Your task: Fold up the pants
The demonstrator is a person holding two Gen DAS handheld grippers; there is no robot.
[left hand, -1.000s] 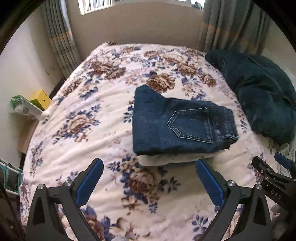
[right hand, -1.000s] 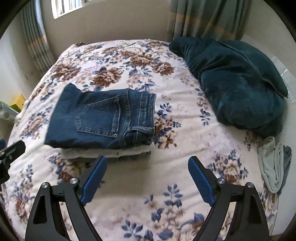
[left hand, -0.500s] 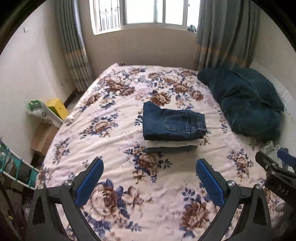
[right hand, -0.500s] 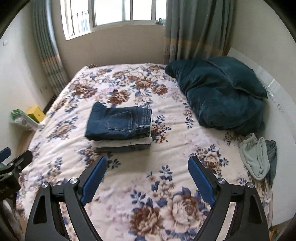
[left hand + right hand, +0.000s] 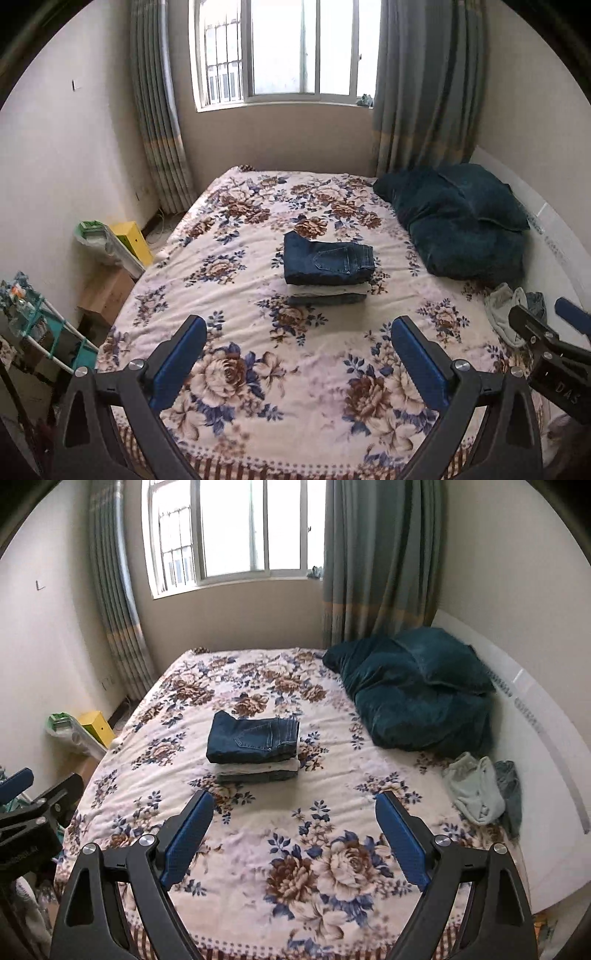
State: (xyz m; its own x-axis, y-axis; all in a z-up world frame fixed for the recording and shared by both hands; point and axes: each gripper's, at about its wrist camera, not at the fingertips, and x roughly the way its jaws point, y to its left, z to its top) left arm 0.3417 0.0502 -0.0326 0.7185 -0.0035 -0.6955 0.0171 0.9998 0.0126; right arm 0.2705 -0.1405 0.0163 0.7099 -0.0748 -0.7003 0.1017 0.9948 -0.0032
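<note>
A folded pair of dark blue denim pants is lying on top of a small stack of folded clothes at the middle of the floral-patterned bedspread, its long axis running left to right. The left gripper and the right gripper are both hanging over the bed's near edge, jaws spread wide and holding nothing. The pants are sitting well ahead of both tools, neither clearly nearer, and the fold is looking finished.
</note>
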